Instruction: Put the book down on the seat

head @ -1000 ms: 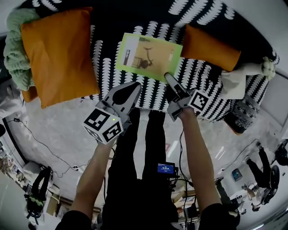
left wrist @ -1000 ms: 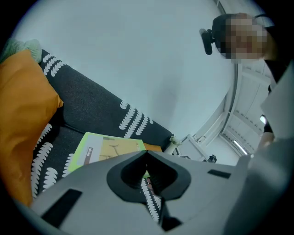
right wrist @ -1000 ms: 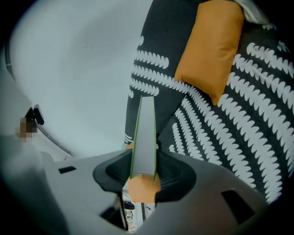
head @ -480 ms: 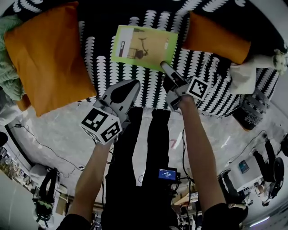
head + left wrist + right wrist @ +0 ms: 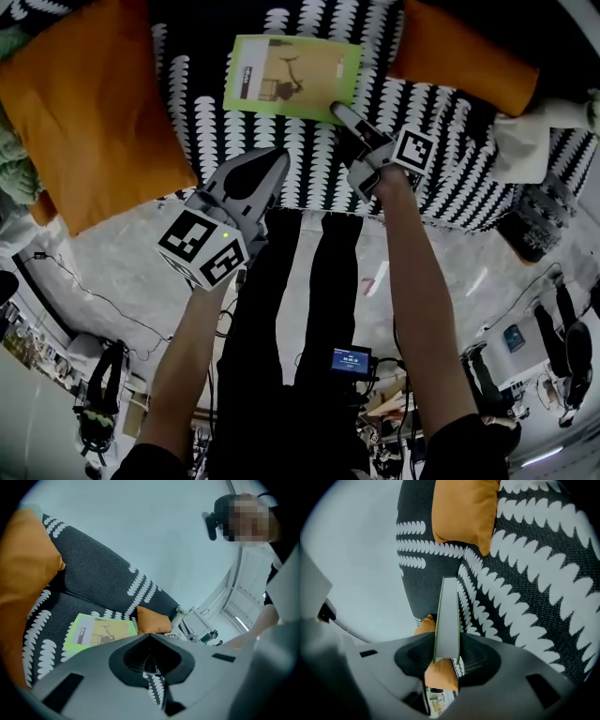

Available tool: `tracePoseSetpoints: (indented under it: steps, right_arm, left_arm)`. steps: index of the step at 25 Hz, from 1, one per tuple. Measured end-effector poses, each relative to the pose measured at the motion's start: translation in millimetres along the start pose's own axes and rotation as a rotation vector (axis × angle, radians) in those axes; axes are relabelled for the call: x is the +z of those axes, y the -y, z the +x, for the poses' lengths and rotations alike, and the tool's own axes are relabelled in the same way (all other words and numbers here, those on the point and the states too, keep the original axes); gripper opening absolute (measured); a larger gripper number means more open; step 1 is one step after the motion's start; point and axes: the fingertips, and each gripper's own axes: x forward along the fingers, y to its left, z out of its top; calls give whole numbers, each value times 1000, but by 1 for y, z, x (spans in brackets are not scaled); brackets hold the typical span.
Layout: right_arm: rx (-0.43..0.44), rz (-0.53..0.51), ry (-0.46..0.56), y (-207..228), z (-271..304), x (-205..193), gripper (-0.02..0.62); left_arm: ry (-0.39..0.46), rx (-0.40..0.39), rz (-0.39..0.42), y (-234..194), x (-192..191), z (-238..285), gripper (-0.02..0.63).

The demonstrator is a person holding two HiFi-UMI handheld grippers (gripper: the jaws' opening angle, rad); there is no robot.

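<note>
Lime-green book (image 5: pixel 292 64), orange cushions (image 5: pixel 89 103), black seat (image 5: pixel 204 94) with white leaf-sprig print.

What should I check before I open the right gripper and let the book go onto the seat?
1. Right gripper shut on the book: ok, it clamps the book's near edge.
2. Book over the seat, not past its front edge: ok.
3. Book apart from the left orange cushion and the right orange cushion: ok, patterned fabric shows on both sides in the head view.
4. Book resting on the seat fabric: cannot tell, no view shows contact.
5. Left gripper shut, empty and short of the book: ok.
</note>
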Motion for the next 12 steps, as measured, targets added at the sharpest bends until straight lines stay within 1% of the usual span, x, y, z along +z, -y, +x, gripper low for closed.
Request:
tracePoseSetpoints:
  steps: [2,5,7,10,12]
  right_arm:
    - [-14,11,-2,8,0,3,155]
    - [-97,-20,-16,21,-2,6,159]
    - [-149,-33,-14,27,-5,8,187]
    - [-183,-35,-10,32,-5,7,201]
    - [-207,-36,-10,39,-4,4,227]
  left_arm:
    - [-3,5,2,-2,-3,-1,14]
    - [-5,8,9,-1,-2,-3,14]
    - [-5,10,9,2,1,-5,14]
    - [-1,6,15,4,3,-8,14]
    - [-2,1,19,3,1,-9,14]
